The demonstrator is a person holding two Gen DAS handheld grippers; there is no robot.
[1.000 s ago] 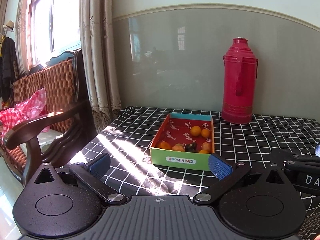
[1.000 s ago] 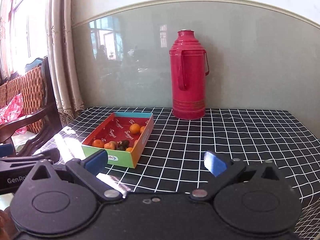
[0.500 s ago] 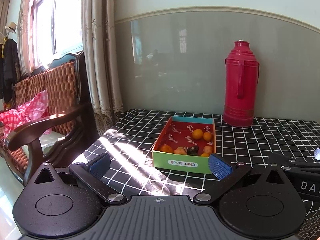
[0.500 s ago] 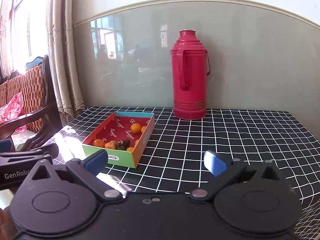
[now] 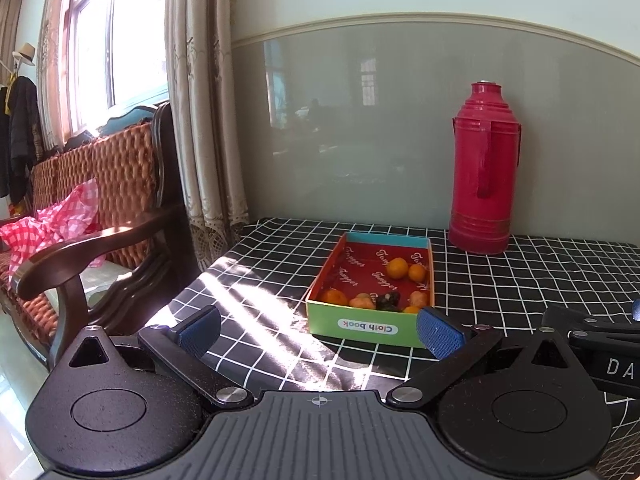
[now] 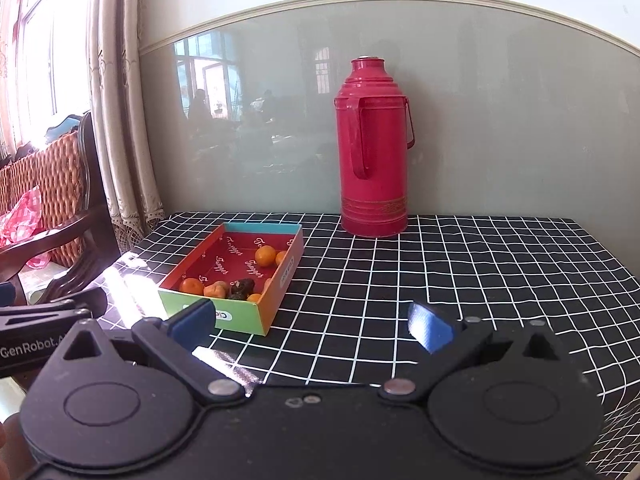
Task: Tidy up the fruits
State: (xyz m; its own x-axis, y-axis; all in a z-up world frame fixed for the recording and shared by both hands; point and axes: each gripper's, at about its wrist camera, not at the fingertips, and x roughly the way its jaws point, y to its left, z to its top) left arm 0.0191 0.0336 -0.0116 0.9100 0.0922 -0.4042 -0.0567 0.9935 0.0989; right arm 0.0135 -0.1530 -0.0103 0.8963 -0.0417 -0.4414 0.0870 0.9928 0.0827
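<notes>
A shallow cardboard box (image 5: 368,326) with a green front and red lining sits on the black checked tablecloth (image 5: 520,280). It holds several small oranges (image 5: 397,268) and a dark fruit (image 5: 387,300). The box also shows in the right wrist view (image 6: 244,316), with oranges (image 6: 265,256) inside. My left gripper (image 5: 320,330) is open and empty, just in front of the box. My right gripper (image 6: 312,322) is open and empty, in front of the box and to its right.
A tall red thermos (image 5: 484,172) stands at the back against the wall, right of the box; it also shows in the right wrist view (image 6: 374,152). A wooden wicker armchair (image 5: 100,216) and a curtain (image 5: 200,100) are left of the table.
Both grippers have drawn back slightly and risen a little, so the box sits lower and smaller in view. Both grippers stay open and empty.
</notes>
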